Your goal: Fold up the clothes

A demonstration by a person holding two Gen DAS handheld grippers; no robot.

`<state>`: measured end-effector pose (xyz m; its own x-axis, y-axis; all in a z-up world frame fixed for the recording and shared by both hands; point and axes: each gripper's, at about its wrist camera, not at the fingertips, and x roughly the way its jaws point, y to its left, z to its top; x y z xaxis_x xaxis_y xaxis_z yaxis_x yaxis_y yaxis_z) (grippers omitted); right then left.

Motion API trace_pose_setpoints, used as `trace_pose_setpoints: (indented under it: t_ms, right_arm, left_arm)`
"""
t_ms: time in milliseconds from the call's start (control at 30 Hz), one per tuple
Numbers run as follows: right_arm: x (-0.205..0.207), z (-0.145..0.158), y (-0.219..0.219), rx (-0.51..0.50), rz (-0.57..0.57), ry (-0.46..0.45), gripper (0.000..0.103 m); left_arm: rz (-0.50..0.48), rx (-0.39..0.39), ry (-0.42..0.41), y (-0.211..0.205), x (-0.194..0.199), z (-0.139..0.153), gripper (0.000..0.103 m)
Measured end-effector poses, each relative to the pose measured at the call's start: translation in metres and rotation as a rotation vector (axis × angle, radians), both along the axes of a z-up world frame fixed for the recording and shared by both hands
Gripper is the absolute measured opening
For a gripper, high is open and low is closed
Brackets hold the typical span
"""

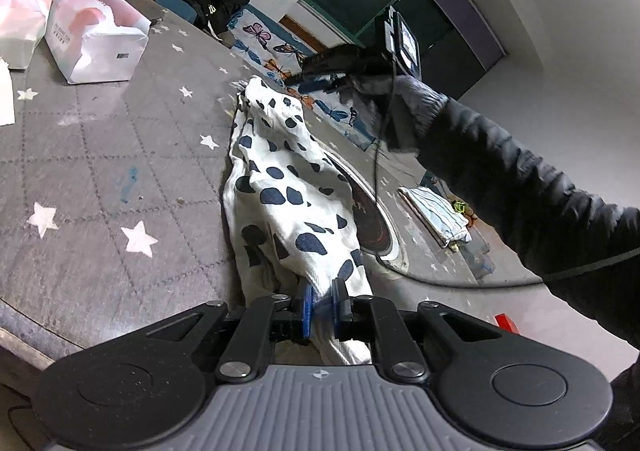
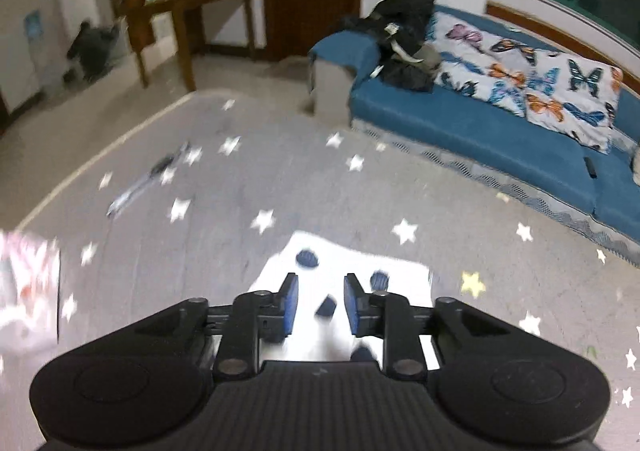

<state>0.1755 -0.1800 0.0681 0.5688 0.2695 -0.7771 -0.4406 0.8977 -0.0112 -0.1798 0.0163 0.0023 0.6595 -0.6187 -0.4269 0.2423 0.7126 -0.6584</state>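
Folding in progress, one garment in hand, entry as follows

Item: white cloth with dark blue spots (image 1: 280, 187), lying bunched and rumpled in a long strip across the grey star-print table cover (image 1: 100, 155). Not yet a flat or squared shape; no clean fold line shows along it.

Left gripper (image 1: 320, 305): blue pads pressed together on the near end of the spotted cloth, fabric pinched between them and trailing below the jaws.

Right gripper (image 2: 320, 303): jaws partly spread, hanging over the far end of the same cloth (image 2: 340, 263). Spotted fabric shows in the gap, yet the pads do not appear to press on it; the picture is blurred, so contact cannot be ruled out. Seen from the left wrist, this tool is carried by a gloved hand (image 1: 404, 99) in a dark sleeve, above the cloth's far end.

Judged done: a small folded striped piece (image 1: 436, 217) sits apart on the cover, likely an earlier finished item.

Judged left: spreading and smoothing the spotted cloth, making the folds, setting it aside. Early stage for this piece.

Other stock: two pink-and-white paper bags (image 1: 96, 39) at the table's far side; blue sofa (image 2: 480, 123) with butterfly-print cushions beyond
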Motion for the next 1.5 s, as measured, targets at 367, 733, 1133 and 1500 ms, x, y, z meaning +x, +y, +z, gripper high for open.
trace_pose_setpoints:
  t_ms: [367, 733, 1133, 1500]
  right_arm:
    - [-0.07, -0.038, 0.026, -0.112, 0.21, 0.11, 0.028]
    - [-0.108, -0.023, 0.026, -0.04, 0.295, 0.097, 0.037]
    - [-0.215, 0.003, -0.026, -0.049, 0.44, 0.058, 0.043]
    - [-0.299, -0.007, -0.061, 0.036, 0.516, 0.078, 0.043]
  left_arm:
    - [-0.011, 0.031, -0.052, -0.003, -0.008, 0.011, 0.012]
    - [0.044, 0.038, 0.008, 0.01, -0.018, 0.007, 0.025]
    - [0.061, 0.079, 0.076, 0.0, -0.008, -0.007, 0.041]
    - [0.035, 0.154, 0.011, -0.017, 0.005, 0.006, 0.018]
